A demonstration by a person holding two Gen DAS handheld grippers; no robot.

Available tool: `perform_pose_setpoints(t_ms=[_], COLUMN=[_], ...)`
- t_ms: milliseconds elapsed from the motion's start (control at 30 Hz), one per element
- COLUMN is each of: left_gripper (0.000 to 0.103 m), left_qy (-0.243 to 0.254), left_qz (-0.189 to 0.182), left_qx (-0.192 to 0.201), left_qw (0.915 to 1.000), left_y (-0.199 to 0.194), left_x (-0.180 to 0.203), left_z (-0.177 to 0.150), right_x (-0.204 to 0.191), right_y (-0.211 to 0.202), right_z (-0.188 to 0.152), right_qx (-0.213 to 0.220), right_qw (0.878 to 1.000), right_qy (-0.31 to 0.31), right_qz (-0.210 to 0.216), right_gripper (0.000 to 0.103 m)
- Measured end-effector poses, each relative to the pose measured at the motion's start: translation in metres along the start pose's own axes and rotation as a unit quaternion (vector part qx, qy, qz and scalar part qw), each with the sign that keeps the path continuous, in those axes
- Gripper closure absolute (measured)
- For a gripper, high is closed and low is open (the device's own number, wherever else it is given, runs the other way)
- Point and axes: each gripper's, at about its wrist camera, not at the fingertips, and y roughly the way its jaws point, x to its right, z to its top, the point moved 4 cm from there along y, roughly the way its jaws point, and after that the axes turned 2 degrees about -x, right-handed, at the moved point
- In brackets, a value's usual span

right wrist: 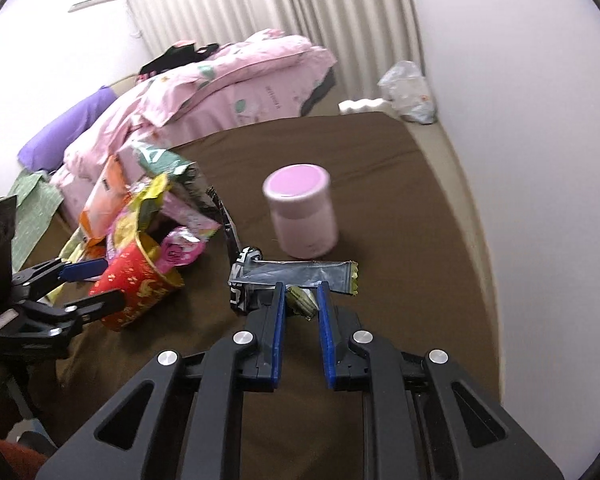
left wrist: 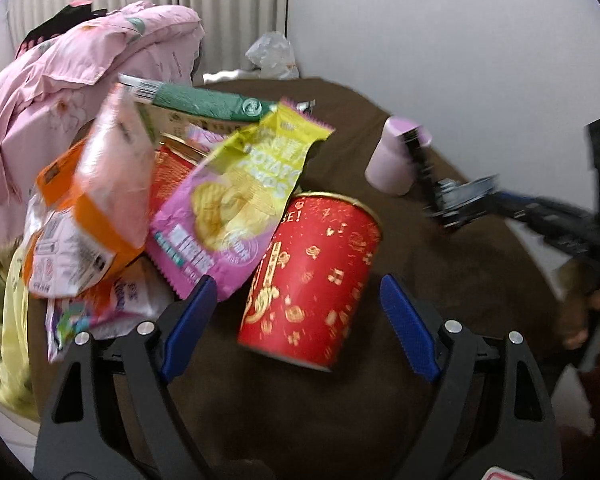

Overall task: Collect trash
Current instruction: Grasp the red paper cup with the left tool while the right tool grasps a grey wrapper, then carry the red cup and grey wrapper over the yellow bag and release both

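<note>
Left tool [left wrist: 296, 312]: jaws wide, straddling the red paper cup [left wrist: 312, 280], which tilts on the brown bed cover [left wrist: 440, 272]; no contact with either pad is visible. In the right wrist view the same tool [right wrist: 96, 284] brackets the cup [right wrist: 140, 284] from the left side.

Right tool [right wrist: 302, 304]: jaws narrow, a small crumpled green wrapper [right wrist: 300, 300] between the blue pads [right wrist: 278, 320]; whether they press it cannot be told.

Silver foil wrapper [right wrist: 300, 276]: flat on the cover, just beyond the right tool's tips.

Pink lidded container [right wrist: 302, 212]: upright, beyond the foil wrapper, apart from the trash heap.

Trash heap, beside and behind the red cup:
- pink-and-yellow potato chip bag [left wrist: 228, 208], leaning against the cup's rim;
- orange-and-white packet [left wrist: 84, 216], left of the chip bag;
- green packet [left wrist: 208, 104], at the back of the heap.

Pink bedding [right wrist: 236, 76]: bunched at the far side of the bed, near the curtain [right wrist: 280, 4].

Clear plastic bag [right wrist: 408, 92]: at the bed's far corner, against the wall.
</note>
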Motion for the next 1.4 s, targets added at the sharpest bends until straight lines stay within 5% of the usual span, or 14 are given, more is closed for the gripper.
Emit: perform_pose_setpoints(t_ms=[300, 433, 667, 900, 1133, 1400], left_gripper=[0.046, 0.048, 0.049, 0.049, 0.049, 0.049], left_qy=[-0.044, -0.069, -0.051, -0.089, -0.146, -0.220], left_qz=[0.005, -0.010, 0.012, 0.026, 0.048, 0.139], left_qx=[-0.043, -0.010, 0.042, 0.086, 0.123, 0.157], left_qw=[0.9981, 0.9975, 0.9977, 0.9919, 0.9804, 0.9528], left_y=[0.006, -0.023, -0.085, -0.126, -0.171, -0.223], left_x=[-0.017, -0.026, -0.027, -0.045, -0.074, -0.166], left_z=[-0.017, -0.025, -0.026, -0.036, -0.053, -0.064], right_x=[-0.006, -0.023, -0.049, -0.079, -0.106, -0.190], right_y=[-0.008, -0.015, -0.030, -0.041, -0.057, -0.058], right_z=[-0.003, 0.001, 0.011, 0.015, 0.028, 0.074], right_qx=[-0.001, 0.015, 0.035, 0.048, 0.067, 0.087], right_qw=[1.000, 0.999, 0.997, 0.993, 0.989, 0.970], right_qy=[-0.022, -0.040, -0.062, -0.095, -0.118, -0.186], right_qz=[0.004, 0.012, 0.031, 0.042, 0.062, 0.126], right_gripper=[0.087, 0.087, 0.087, 0.087, 0.087, 0.087])
